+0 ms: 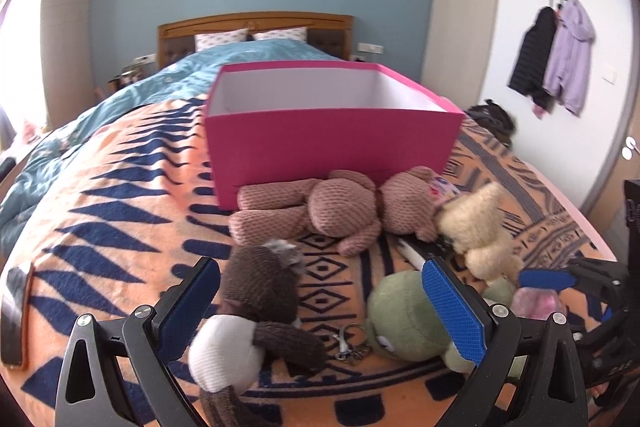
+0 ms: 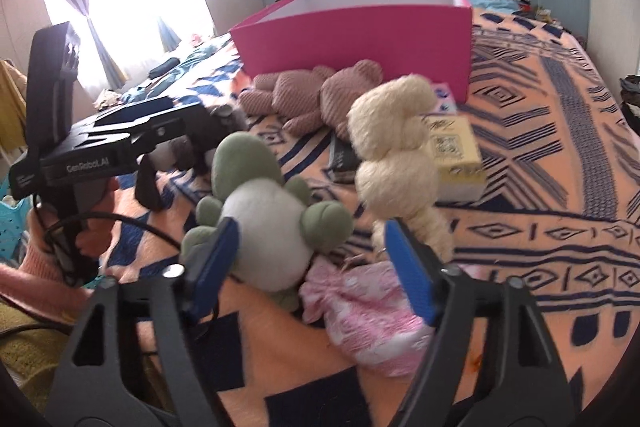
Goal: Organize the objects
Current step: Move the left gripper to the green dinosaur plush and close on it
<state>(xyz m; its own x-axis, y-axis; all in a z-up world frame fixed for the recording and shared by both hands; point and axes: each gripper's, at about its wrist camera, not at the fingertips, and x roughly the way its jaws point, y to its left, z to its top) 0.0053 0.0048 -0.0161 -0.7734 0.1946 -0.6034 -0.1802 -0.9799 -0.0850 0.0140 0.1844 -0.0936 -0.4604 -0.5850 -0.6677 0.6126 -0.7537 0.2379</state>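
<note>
Bedroom, patterned bed (image 1: pixel 120 227): our left claw (image 1: pixel 320 311) gapes over the brown toy (image 1: pixel 260 287), lying lengthwise between its fingers; our right claw (image 2: pixel 312 267), open too, faces the green toy (image 2: pixel 264 211). Pink box (image 1: pixel 332 151) waits beyond.

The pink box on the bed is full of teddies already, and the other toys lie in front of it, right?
Not quite. The pink box looks empty: the left wrist view shows only bare white walls inside, though its floor is hidden. The toys, like the brown bear, do lie in front of it on the bed.
</note>
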